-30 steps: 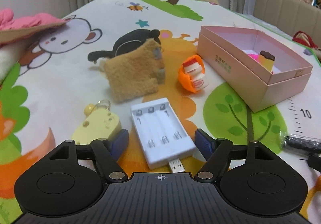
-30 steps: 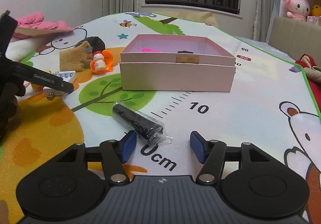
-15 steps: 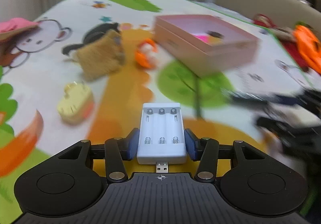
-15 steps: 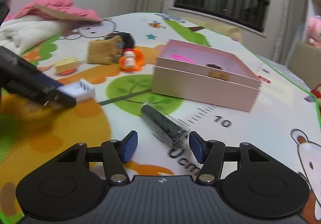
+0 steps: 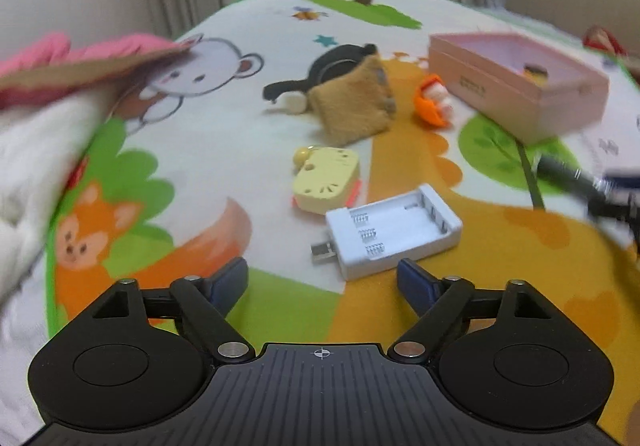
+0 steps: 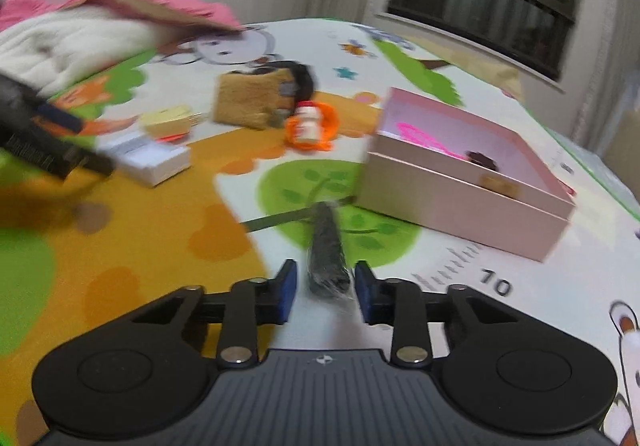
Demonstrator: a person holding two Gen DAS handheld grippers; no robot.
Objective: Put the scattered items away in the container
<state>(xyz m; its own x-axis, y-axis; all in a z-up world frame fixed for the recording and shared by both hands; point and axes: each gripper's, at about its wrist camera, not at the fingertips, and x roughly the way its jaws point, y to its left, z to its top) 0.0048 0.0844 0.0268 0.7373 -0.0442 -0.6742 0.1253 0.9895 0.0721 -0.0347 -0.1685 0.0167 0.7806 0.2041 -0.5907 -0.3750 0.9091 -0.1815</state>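
On the cartoon play mat [image 5: 224, 150] the white battery charger [image 5: 394, 236] lies flat, just in front of the left gripper [image 5: 322, 280], whose jaws are spread wide and hold nothing. Beside the charger sits a yellow cheese-shaped toy [image 5: 326, 180], and farther back a tan plush pouch [image 5: 354, 102] and an orange toy with a small bottle [image 5: 434, 104]. The right gripper [image 6: 322, 292] has its blue pads at both sides of a black wrapped tube [image 6: 328, 252]; whether they press it I cannot tell. The pink box [image 6: 460, 202] stands near, behind the tube.
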